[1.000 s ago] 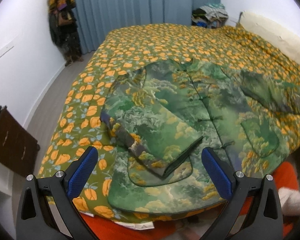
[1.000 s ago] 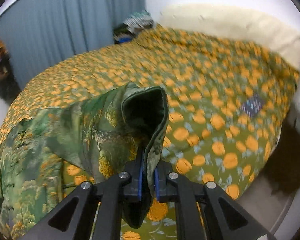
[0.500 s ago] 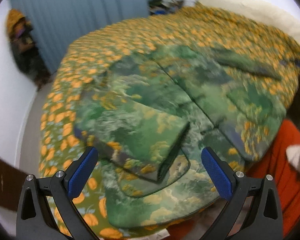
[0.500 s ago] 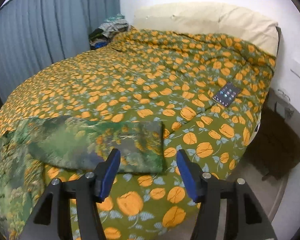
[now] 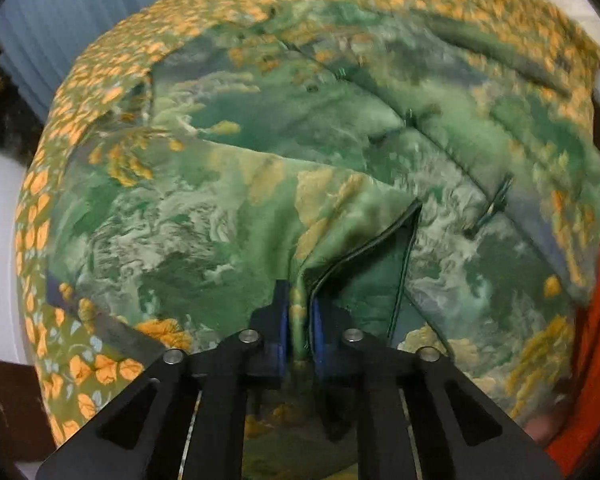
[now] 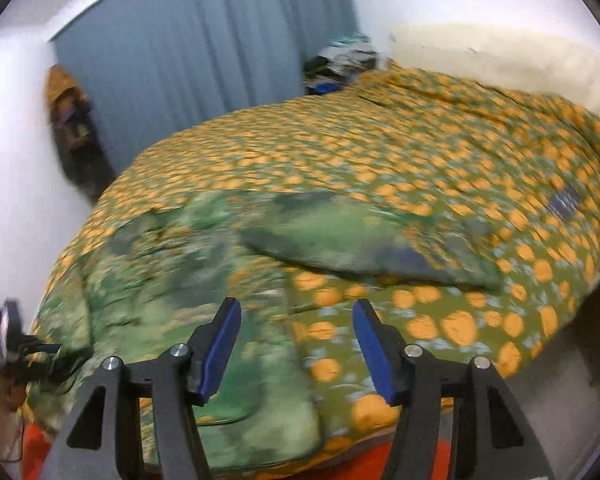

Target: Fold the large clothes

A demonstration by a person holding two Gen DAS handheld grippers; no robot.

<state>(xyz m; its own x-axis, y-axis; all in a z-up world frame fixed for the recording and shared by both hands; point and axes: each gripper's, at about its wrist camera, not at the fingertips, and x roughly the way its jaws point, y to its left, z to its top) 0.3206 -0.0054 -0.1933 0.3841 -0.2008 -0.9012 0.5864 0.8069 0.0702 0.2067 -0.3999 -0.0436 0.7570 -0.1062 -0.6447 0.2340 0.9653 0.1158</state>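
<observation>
The bed [image 6: 440, 148], under its orange-flowered quilt, spread ahead of both grippers. The green jacket [image 5: 340, 128] lay flat across it, one sleeve [image 6: 364, 248] stretched ahead of the right gripper [image 6: 296, 344], whose jaws stood apart, seemingly empty through the blur. The left gripper [image 5: 299, 312] pinched the folded sleeve's cuff [image 5: 364, 240].

In the right wrist view we see motion blur across the green jacket [image 6: 188, 276] and the bedspread [image 6: 400, 152]; the jacket's closures cannot be resolved. The dark rectangular item [image 6: 565, 201] on the bedspread is too blurred to identify. In the left wrist view the left gripper [image 5: 299, 312] hides the jacket's pinched sleeve edge between its fingers [image 5: 281, 312].
</observation>
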